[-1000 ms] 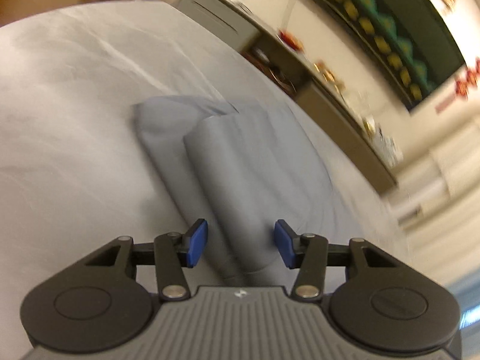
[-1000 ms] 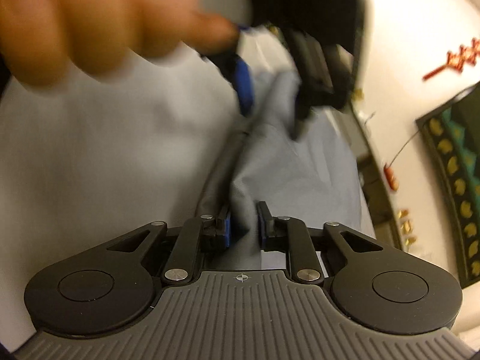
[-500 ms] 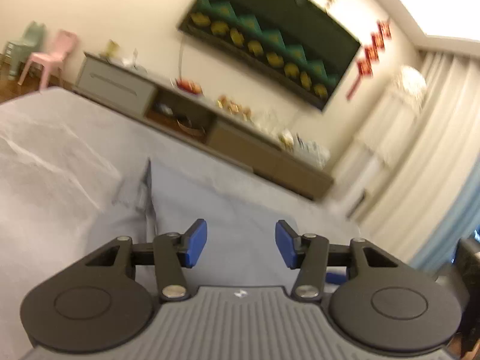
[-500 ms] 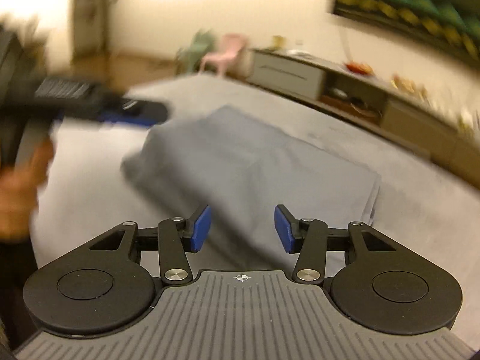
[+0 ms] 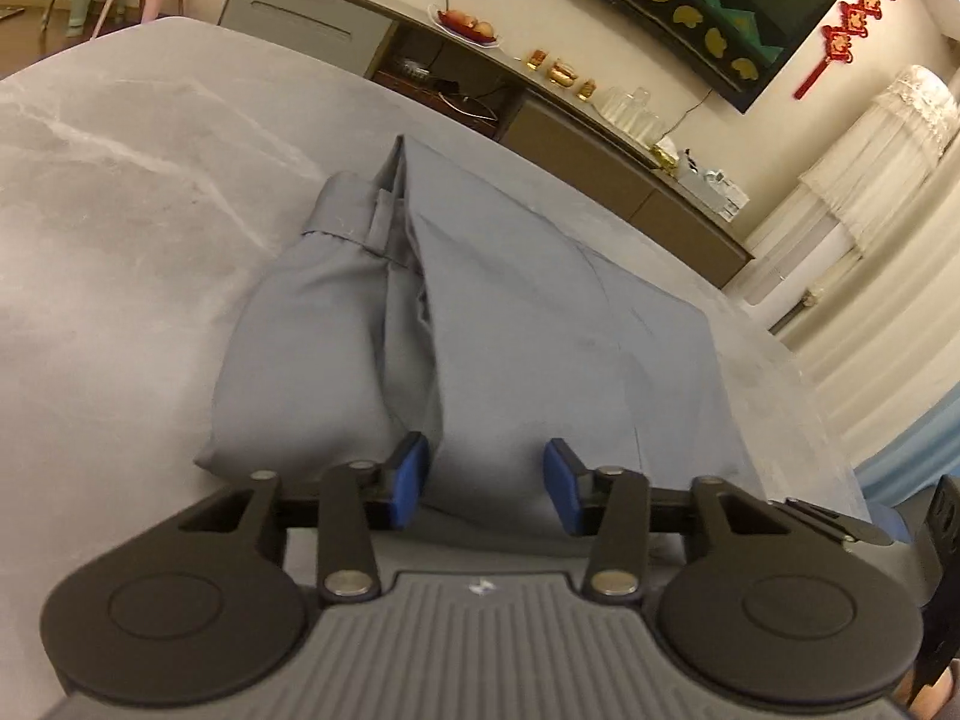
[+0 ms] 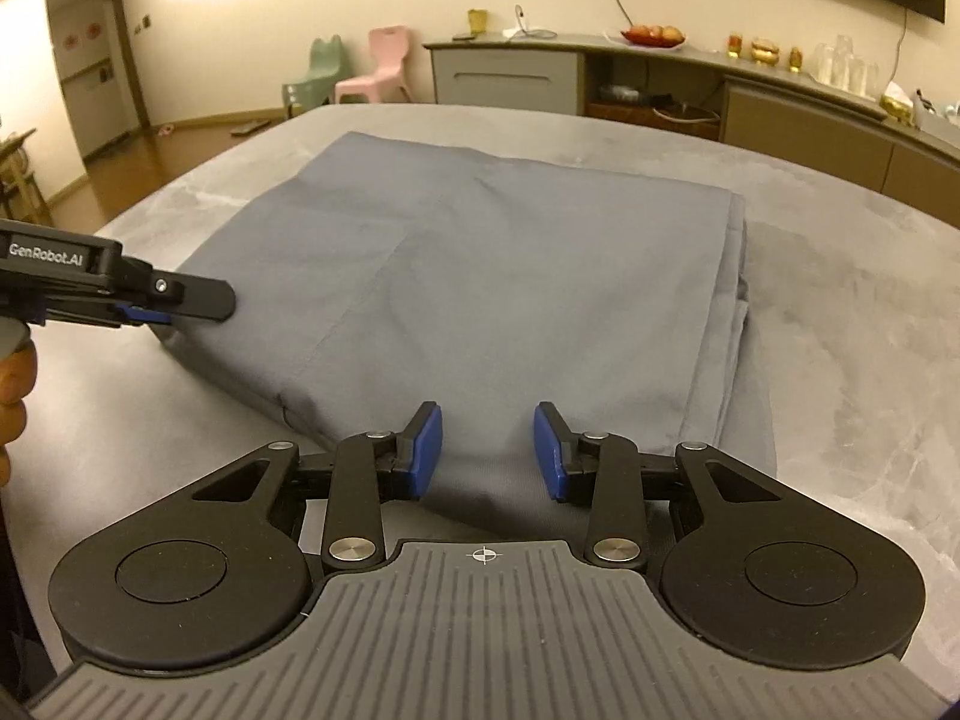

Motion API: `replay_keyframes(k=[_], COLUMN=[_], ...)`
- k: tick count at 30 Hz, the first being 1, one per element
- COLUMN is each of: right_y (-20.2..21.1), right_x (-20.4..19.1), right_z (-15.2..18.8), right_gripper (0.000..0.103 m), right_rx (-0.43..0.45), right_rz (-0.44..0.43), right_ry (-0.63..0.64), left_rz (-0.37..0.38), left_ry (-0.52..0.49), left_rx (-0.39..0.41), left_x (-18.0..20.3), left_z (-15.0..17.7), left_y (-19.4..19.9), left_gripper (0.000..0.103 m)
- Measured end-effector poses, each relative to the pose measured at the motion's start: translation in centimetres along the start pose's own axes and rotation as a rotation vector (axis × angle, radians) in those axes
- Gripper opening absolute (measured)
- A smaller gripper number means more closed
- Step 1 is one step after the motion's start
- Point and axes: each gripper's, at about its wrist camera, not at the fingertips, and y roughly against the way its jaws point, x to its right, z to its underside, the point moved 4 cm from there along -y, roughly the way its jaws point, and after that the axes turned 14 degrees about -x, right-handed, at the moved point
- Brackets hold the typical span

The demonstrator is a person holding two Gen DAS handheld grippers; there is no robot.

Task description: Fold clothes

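Note:
A grey-blue garment lies folded into a flat rectangle on the grey marbled table. In the left wrist view the garment shows a hemmed, bulging fold on its left side. My left gripper is open, its blue pads on either side of the garment's near edge, nothing held. It also shows in the right wrist view at the garment's left edge. My right gripper is open over the garment's near edge, empty.
A long low cabinet with a fruit plate and glasses stands behind the table. A pink chair and a green chair stand at the far left. Curtains hang at the right.
My right gripper has let go of the garment and opened. The garment has gone from a lifted, bunched fold to lying flat. Both grippers have swung round and settled at its edges.

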Motion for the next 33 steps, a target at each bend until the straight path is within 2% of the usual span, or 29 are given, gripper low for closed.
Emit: replay_keyframes(k=[4,6,9,12,13,16,17,21,24,26,28,29,31,32,33], right_y=[1.4,2.0,2.8,1.7,0.2,-5.4,-6.7,-5.1,-1.3,-0.9,-2.8,-3.2,-2.1,-1.1,0.0], right_x=[1.5,2.4,3.3,4.2,4.7,6.2,6.5,4.7,-1.3,-5.1,-6.9,-6.6,-4.8,-4.0,-3.2], right_z=[-0.9,-1.9,-5.6,-10.3,-11.4,-13.0,-13.2,-13.3,-11.9,-10.0,-7.4,-6.4,-5.4,-4.9,-4.2], right_gripper=[0.029,0.032,0.032,0.032,0.032,0.031,0.031,0.033,0.033,0.045,0.049,0.054,0.058,0.065,0.067], right_rx=[-0.016,-0.018,0.052,0.100,0.073,-0.088,-0.111,-0.080,-0.001,-0.038,-0.131,-0.124,-0.090,-0.068,-0.042], right_rz=[-0.002,0.010,0.059,0.129,0.155,0.211,0.224,0.178,0.036,-0.052,-0.051,-0.038,-0.064,-0.067,-0.042], right_ry=[-0.085,-0.137,-0.162,-0.162,-0.160,-0.171,-0.165,-0.216,-0.103,0.008,0.092,0.096,-0.020,-0.082,-0.129], left_rz=[-0.045,-0.050,-0.057,-0.067,-0.065,-0.054,-0.048,-0.031,-0.018,-0.021,-0.029,-0.030,-0.027,-0.032,-0.051], left_ry=[-0.044,-0.051,-0.056,-0.071,-0.073,-0.075,-0.073,-0.063,-0.038,-0.033,-0.038,-0.041,-0.041,-0.041,-0.043], left_rx=[0.003,0.004,0.004,0.006,0.006,0.004,0.004,-0.003,-0.012,-0.017,-0.022,-0.023,-0.024,-0.020,-0.006], left_x=[0.1,0.1,-0.2,-0.3,-0.2,-0.4,-0.5,-0.6,-1.0,-0.9,-0.8,-0.7,-0.9,-1.0,-1.0], left_z=[0.5,0.5,1.4,1.8,1.9,2.0,2.0,1.8,1.5,1.4,1.3,1.4,1.5,1.6,1.7], left_y=[-0.1,-0.1,0.3,0.4,0.5,0.7,0.7,0.9,0.8,0.7,0.7,0.7,1.0,1.2,1.6], left_gripper=[0.041,0.041,0.043,0.043,0.044,0.044,0.044,0.043,0.042,0.042,0.042,0.042,0.041,0.041,0.042])
